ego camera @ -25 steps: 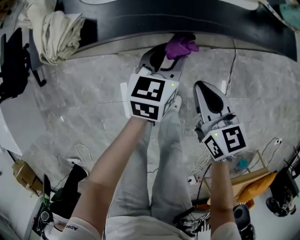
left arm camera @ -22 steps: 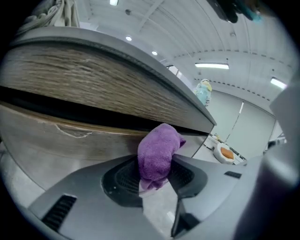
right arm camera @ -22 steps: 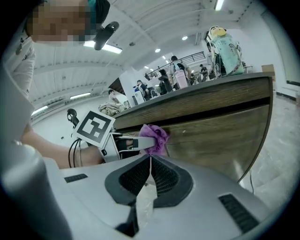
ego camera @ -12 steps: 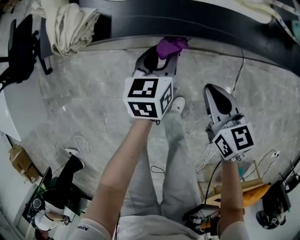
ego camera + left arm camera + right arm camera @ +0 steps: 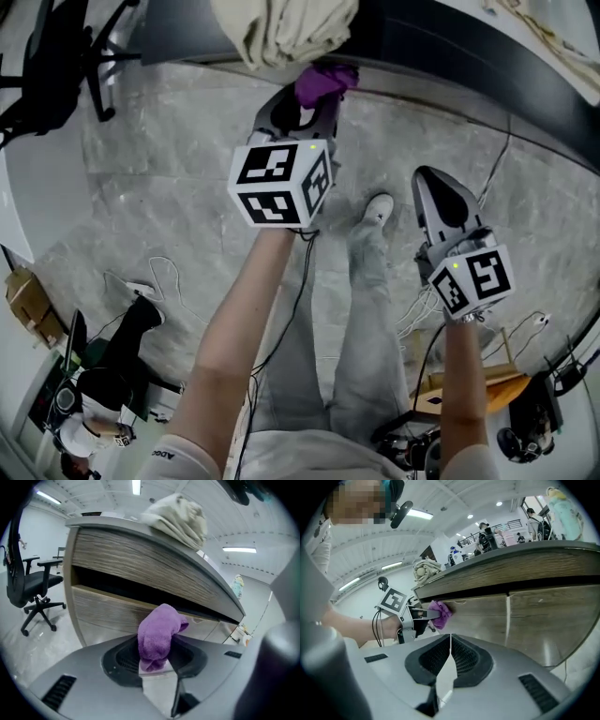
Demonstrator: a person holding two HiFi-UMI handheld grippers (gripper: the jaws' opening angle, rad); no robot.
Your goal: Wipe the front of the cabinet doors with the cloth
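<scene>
A person stands over a grey marble floor (image 5: 169, 187) facing a long wood-grain cabinet, tongs in each hand. The left tongs (image 5: 312, 101) are clenched on a bunched purple cloth (image 5: 158, 631), which bulges up and forward from between the two jaws. In the right gripper view the cloth meets the upper left corner of a cabinet door (image 5: 478, 616), just under the dark recess that runs below the worktop (image 5: 122, 524); contact looks made, though the exact touching edge is too small to tell. The neighbouring door (image 5: 548, 620) lies to the right, beyond a thin vertical seam.

The right tongs (image 5: 429, 176) are to the right of the left pair and well apart from the cabinet front. Their jaws are pressed together with nothing between them, pointing toward the doors.

On the worktop, far above the cloth, sits a crumpled cream fabric bundle (image 5: 180, 517). A black office chair (image 5: 28, 588) stands on the floor off the cabinet's left end. From the head view, the person's white shoe (image 5: 378, 208) is planted between the two tongs, and loose cables (image 5: 417, 323) lie on the floor near the right foot.
</scene>
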